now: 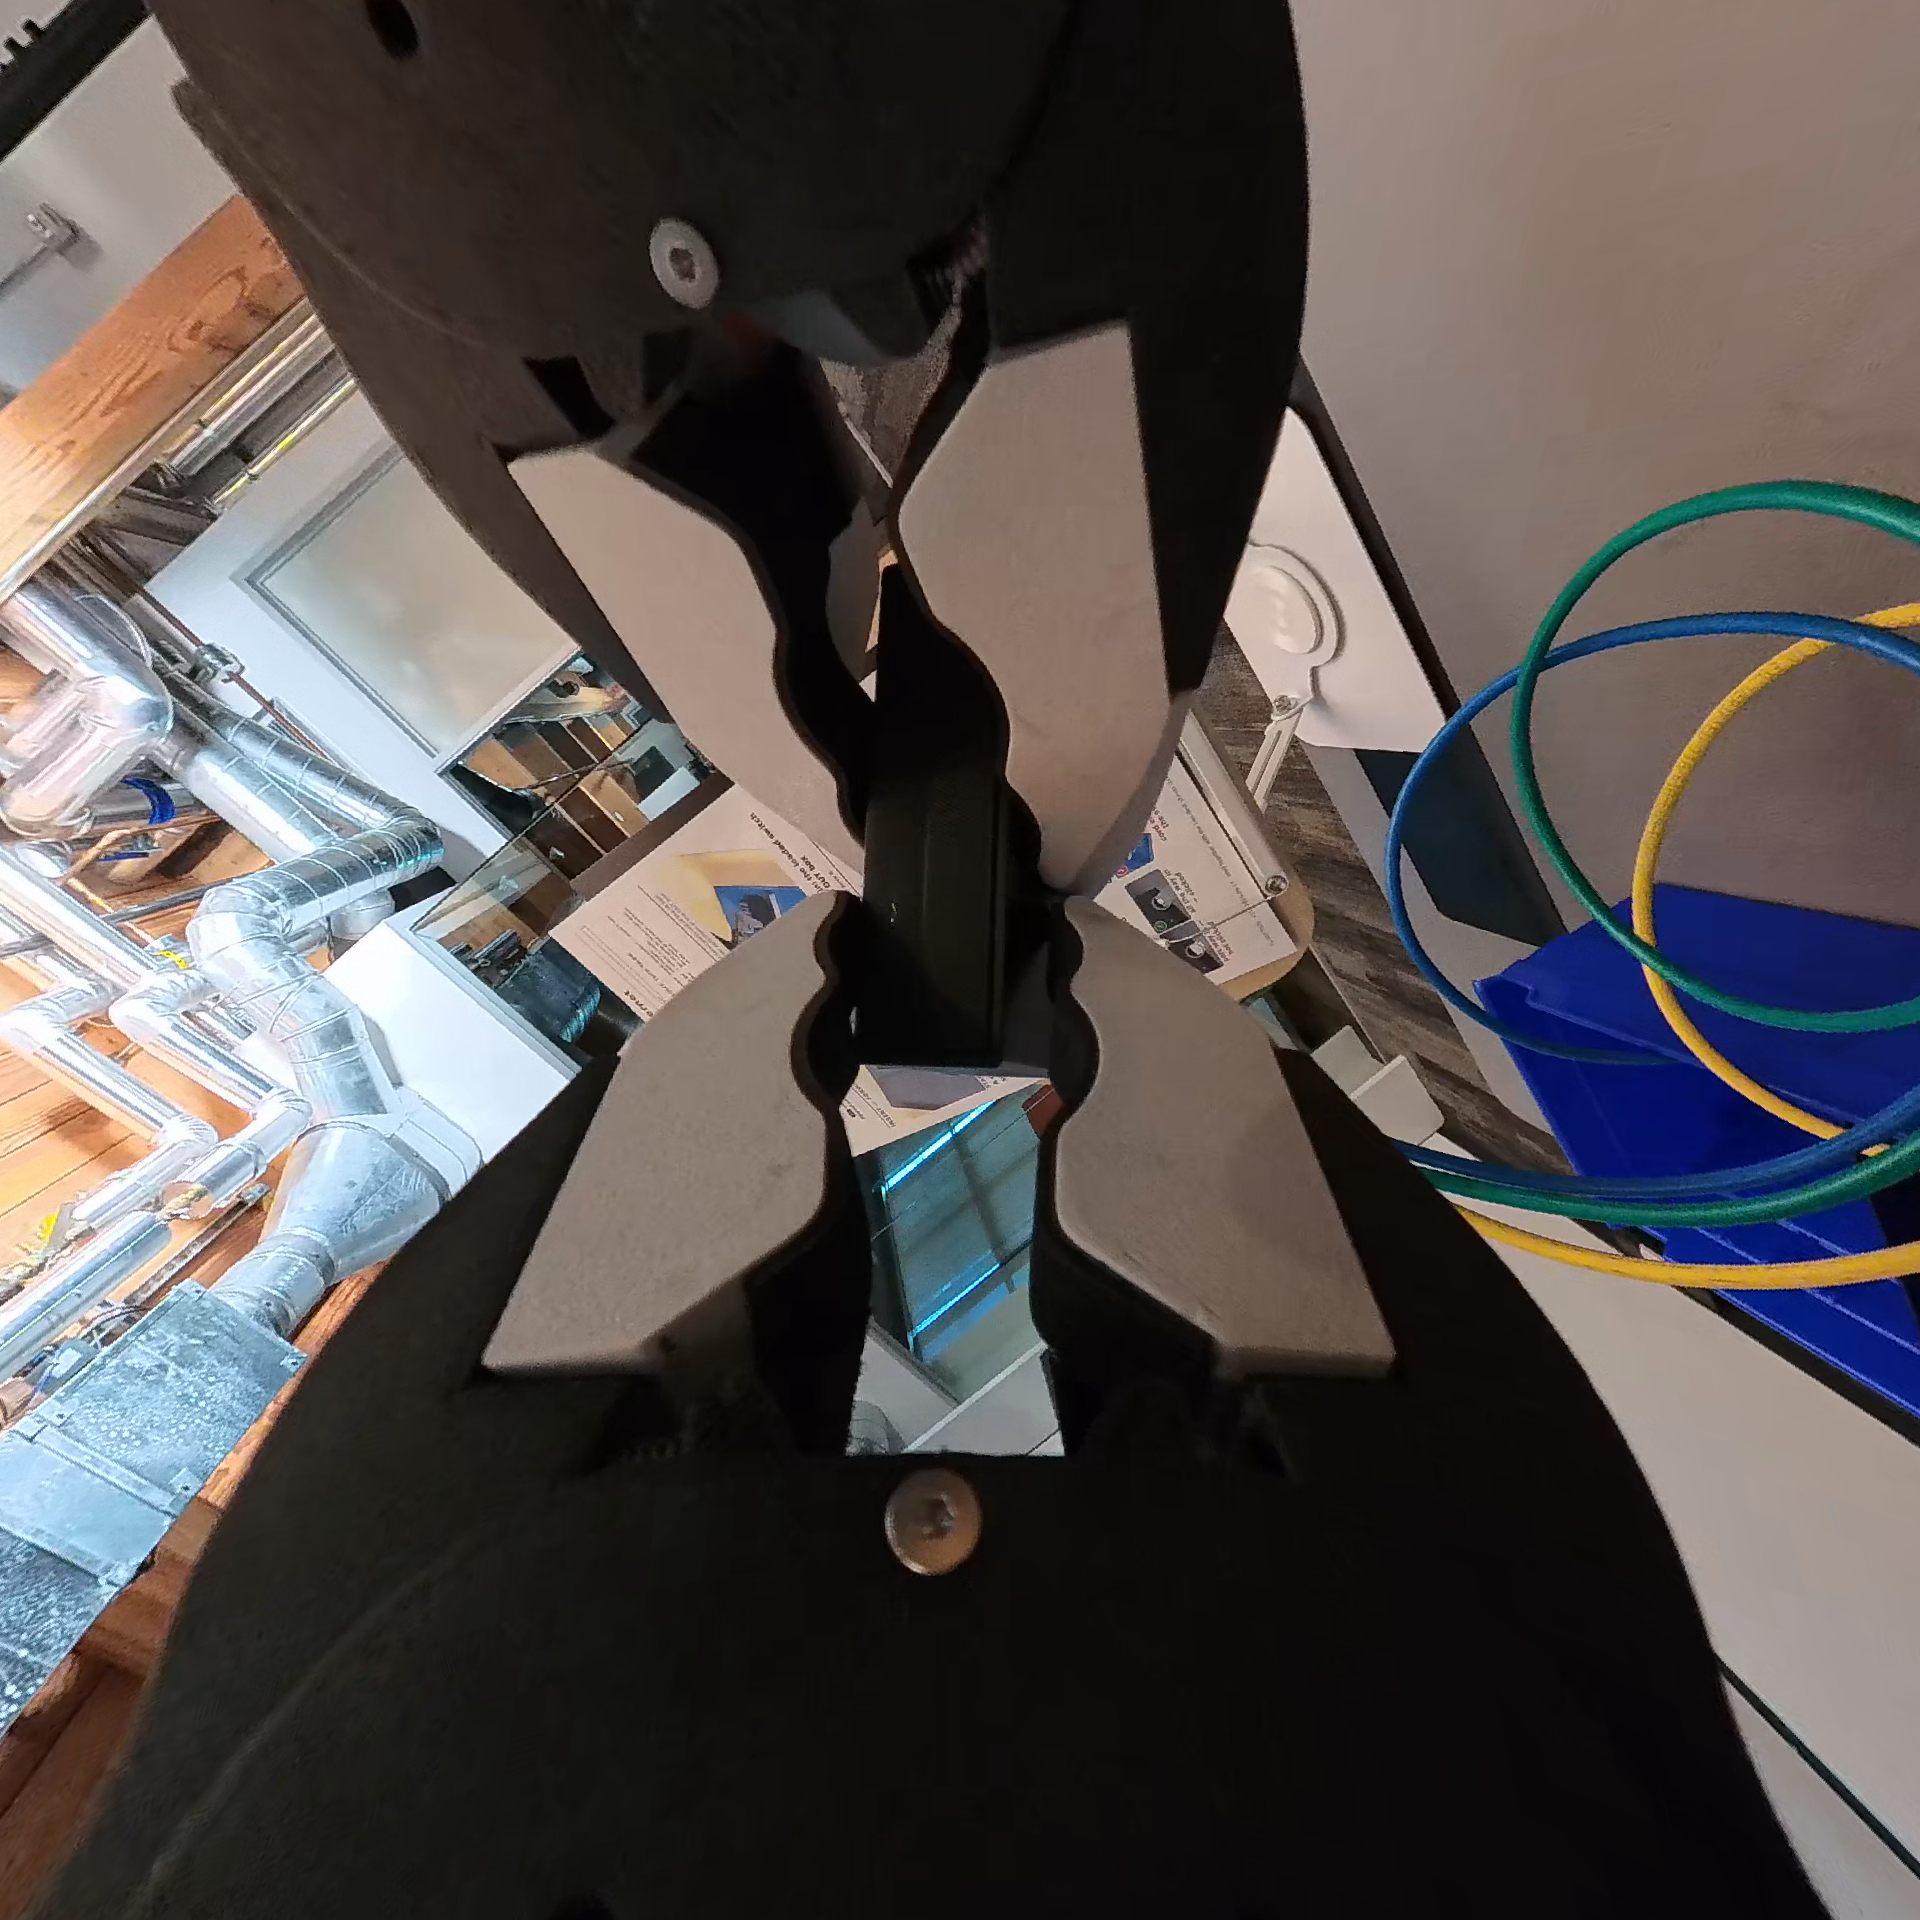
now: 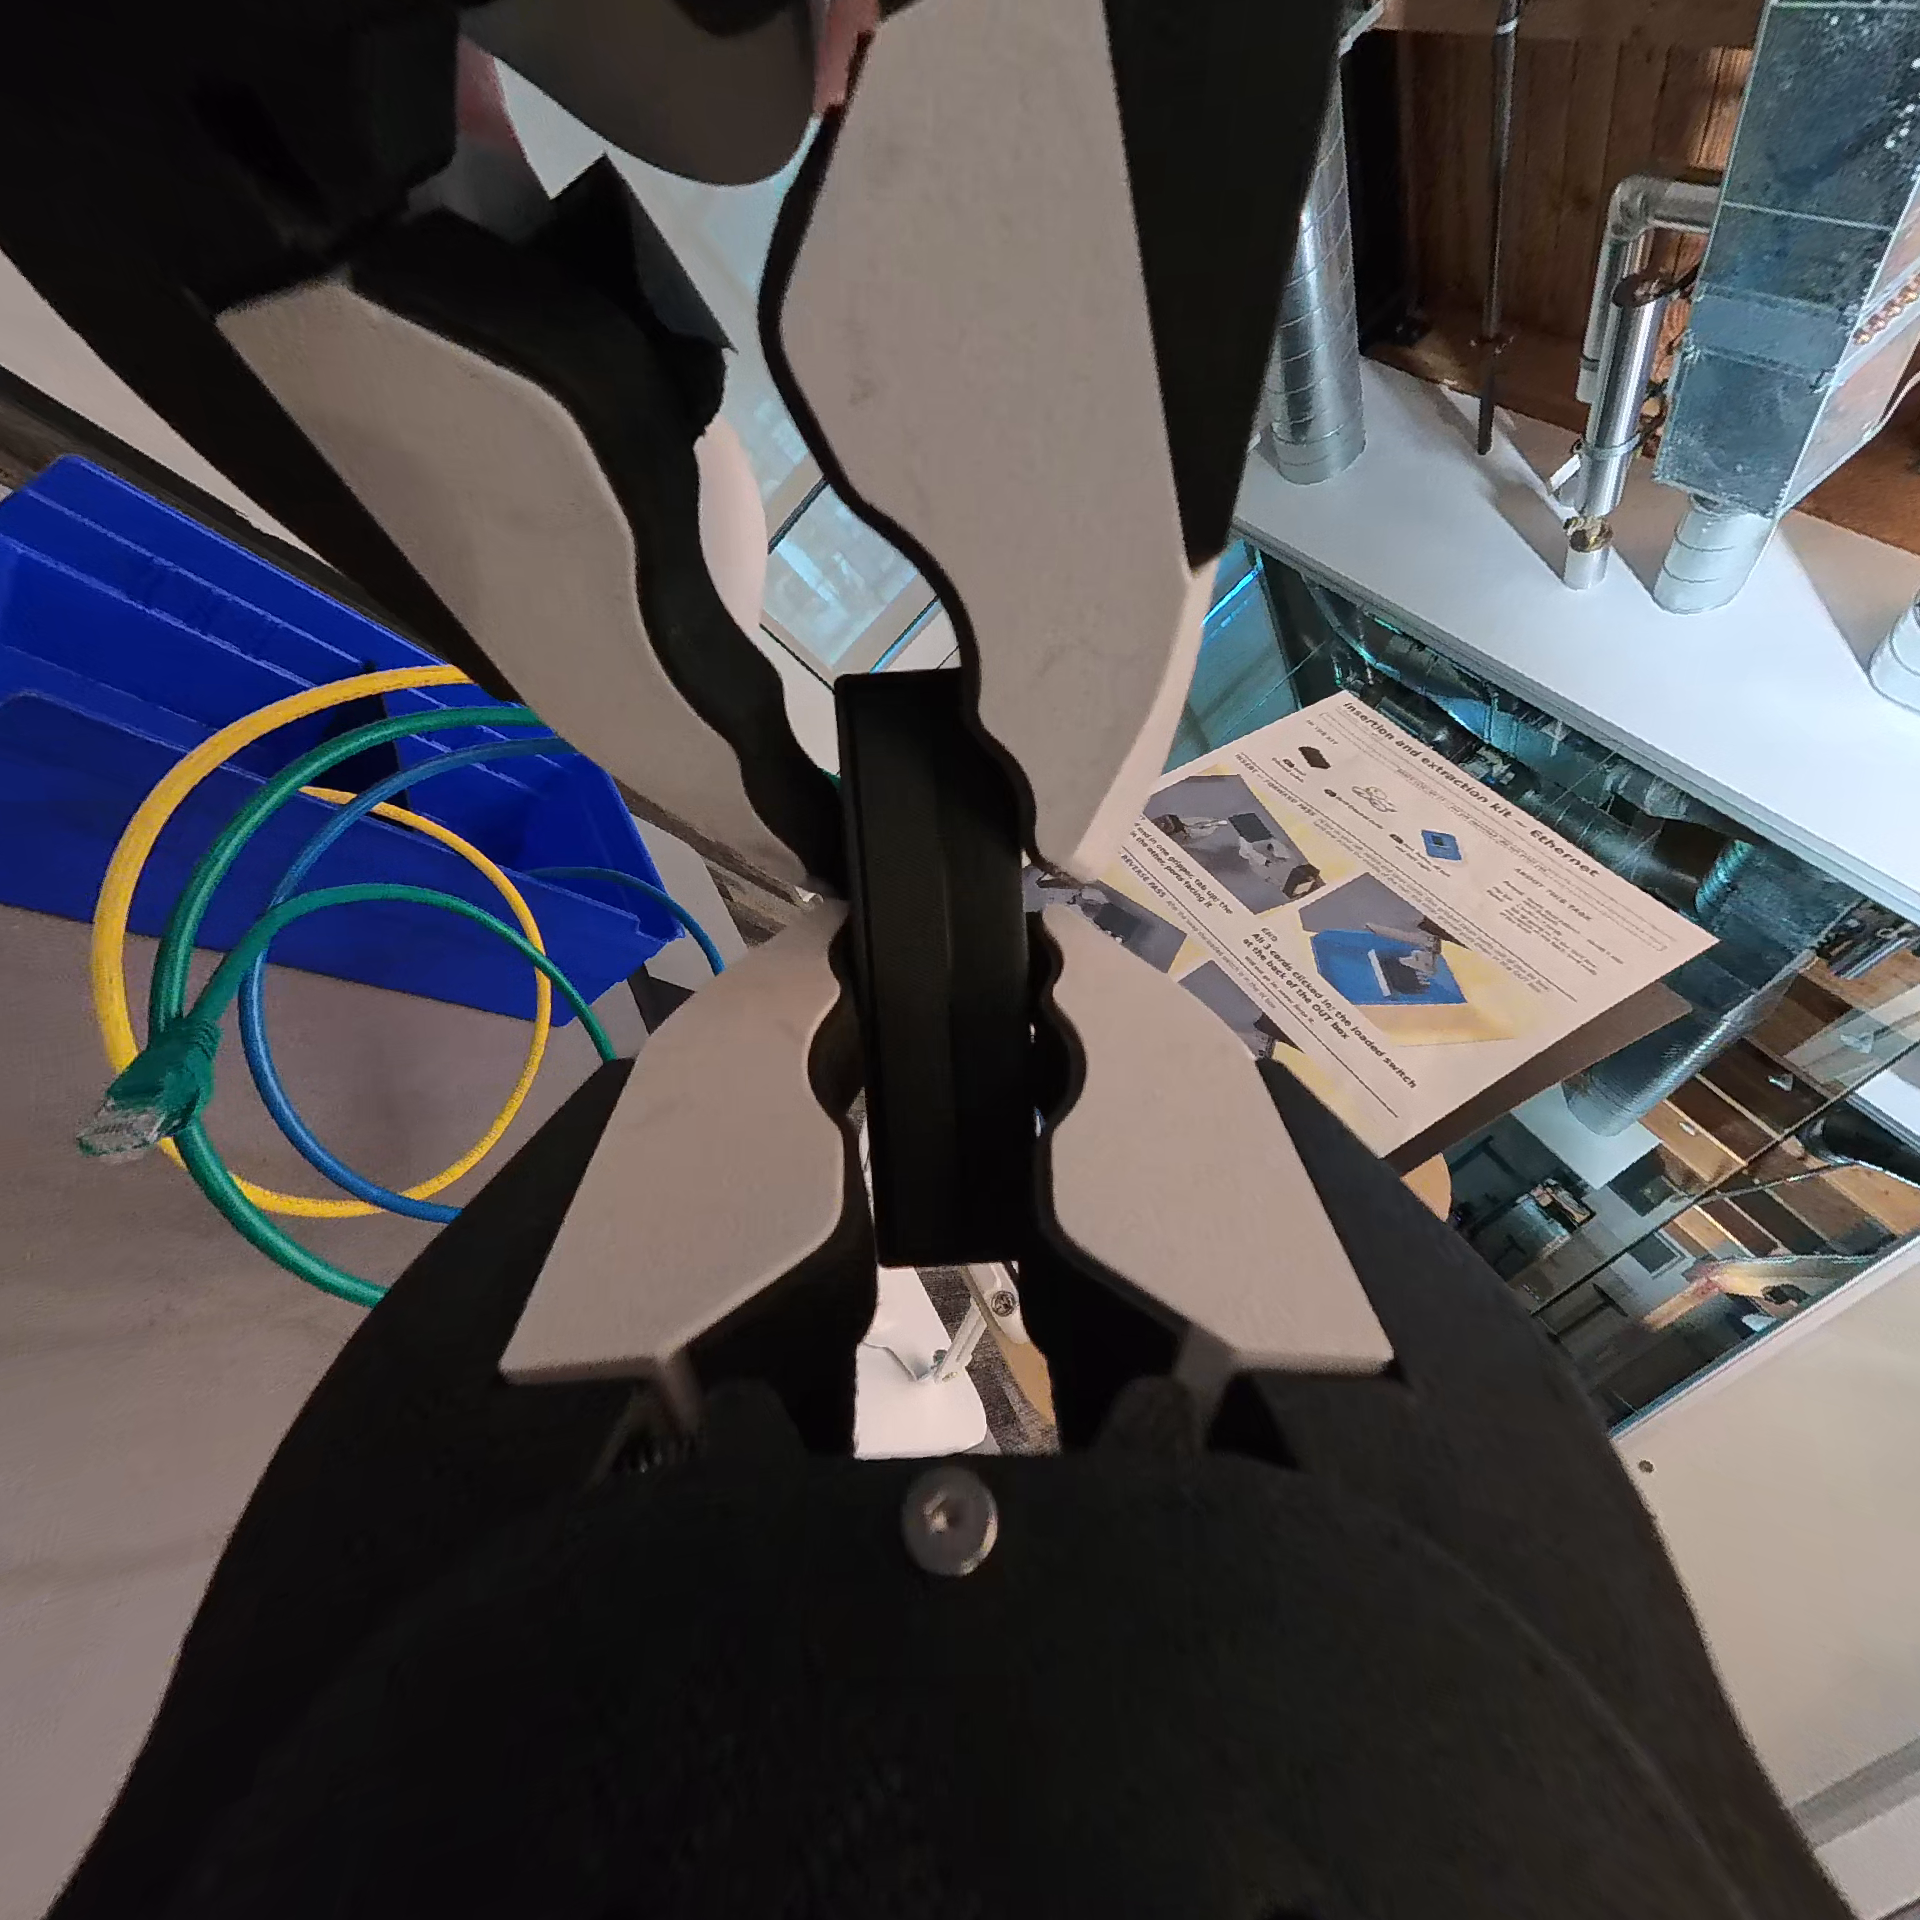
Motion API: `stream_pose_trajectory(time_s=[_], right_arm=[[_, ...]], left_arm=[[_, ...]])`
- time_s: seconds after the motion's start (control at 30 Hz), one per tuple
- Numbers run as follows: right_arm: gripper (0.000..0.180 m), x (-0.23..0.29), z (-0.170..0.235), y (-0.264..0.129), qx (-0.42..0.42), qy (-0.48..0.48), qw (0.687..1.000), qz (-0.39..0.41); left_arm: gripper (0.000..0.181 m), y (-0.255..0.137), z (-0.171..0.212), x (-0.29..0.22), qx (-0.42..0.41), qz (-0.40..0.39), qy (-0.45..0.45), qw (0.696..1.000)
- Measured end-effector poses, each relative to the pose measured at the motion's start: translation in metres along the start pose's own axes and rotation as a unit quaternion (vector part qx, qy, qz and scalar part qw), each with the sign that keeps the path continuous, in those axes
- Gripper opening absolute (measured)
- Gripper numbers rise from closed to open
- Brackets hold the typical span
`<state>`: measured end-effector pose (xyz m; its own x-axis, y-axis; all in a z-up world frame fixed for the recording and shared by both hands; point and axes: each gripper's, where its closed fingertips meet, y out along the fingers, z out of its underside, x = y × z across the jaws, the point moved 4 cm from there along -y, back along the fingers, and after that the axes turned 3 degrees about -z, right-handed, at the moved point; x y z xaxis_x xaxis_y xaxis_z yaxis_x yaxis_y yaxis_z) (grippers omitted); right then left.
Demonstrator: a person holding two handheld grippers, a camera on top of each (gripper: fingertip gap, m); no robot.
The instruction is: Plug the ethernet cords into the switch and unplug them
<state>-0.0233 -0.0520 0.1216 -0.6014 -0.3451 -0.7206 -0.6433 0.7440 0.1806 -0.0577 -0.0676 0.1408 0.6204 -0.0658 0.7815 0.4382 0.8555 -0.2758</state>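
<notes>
A flat black switch (image 1: 935, 977) is held edge-on between both grippers, which face each other. My left gripper (image 1: 951, 925) is shut on its near end. My right gripper (image 2: 940, 930) is shut on the other end of the switch (image 2: 935, 1143). Each gripper fills the top of the other's view. Three ethernet cords lie coiled and loose on the grey table: green (image 2: 182, 914), blue (image 2: 249, 1039) and yellow (image 2: 104, 935). The green cord's plug (image 2: 145, 1101) lies free. The cords also show in the left wrist view, with the green one (image 1: 1538, 665) outermost. I see no ports.
A blue plastic bin (image 2: 156, 623) stands by the cords, and also shows in the left wrist view (image 1: 1662, 1039). A printed instruction sheet (image 2: 1455, 883) lies beyond the grippers. Silver ducts (image 1: 312, 914) and wooden boards fill the background. The grippers are tip to tip, or close to it.
</notes>
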Motion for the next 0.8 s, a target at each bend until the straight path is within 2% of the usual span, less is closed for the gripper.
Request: stream_pose_trajectory(time_s=[0.57, 0.67, 0.73, 0.8], right_arm=[[0.029, -0.002, 0.004, 0.0, 0.011, 0.0, 1.0, 0.001], [0.029, -0.006, 0.009, -0.001, 0.017, 0.013, 1.0, 0.008], [0.029, -0.007, 0.012, -0.001, 0.023, 0.013, 1.0, 0.011], [0.029, -0.008, 0.014, -0.002, 0.027, 0.01, 0.999, 0.014]], left_arm=[[0.036, -0.003, 0.006, 0.004, 0.003, -0.016, -0.006, 1.0], [0.044, -0.01, 0.024, 0.016, 0.004, -0.018, -0.072, 0.997], [0.042, -0.018, 0.051, 0.028, 0.007, -0.031, -0.149, 0.988], [0.041, -0.027, 0.089, 0.034, 0.002, -0.042, -0.26, 0.965]])
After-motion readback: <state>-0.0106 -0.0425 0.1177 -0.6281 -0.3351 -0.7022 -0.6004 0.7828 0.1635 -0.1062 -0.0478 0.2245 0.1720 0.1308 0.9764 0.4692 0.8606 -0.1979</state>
